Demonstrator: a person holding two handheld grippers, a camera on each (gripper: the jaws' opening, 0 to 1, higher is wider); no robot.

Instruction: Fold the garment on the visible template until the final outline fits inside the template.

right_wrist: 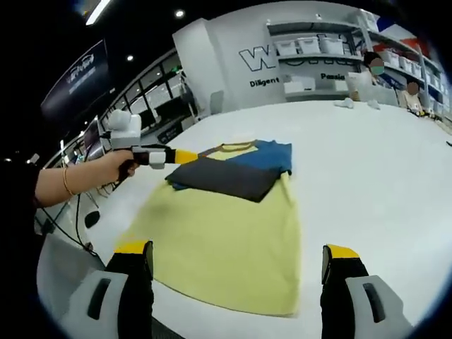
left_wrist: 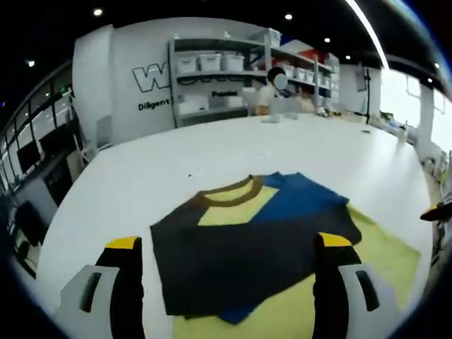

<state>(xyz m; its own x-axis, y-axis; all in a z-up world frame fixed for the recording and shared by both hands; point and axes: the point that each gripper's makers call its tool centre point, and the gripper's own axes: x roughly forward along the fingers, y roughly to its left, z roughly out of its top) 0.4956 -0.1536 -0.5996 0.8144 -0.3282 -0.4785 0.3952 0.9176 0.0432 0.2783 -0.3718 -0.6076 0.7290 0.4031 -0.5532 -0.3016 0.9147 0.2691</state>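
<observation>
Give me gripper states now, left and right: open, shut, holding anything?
Left gripper: open, jaws apart over the folded T-shirt, holding nothing.
Right gripper: open, jaws apart above the yellow template, holding nothing.

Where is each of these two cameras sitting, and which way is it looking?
Left gripper view: rides on the left claw, low and close over the folded garment, facing across the white table toward shelves; its own two jaws show, apart.
Right gripper view: rides on the right claw, farther back, looking over the yellow template at the garment; its jaws show apart, plus the person's hand holding the left claw.
Shared: garment, template, table, shelves.
</observation>
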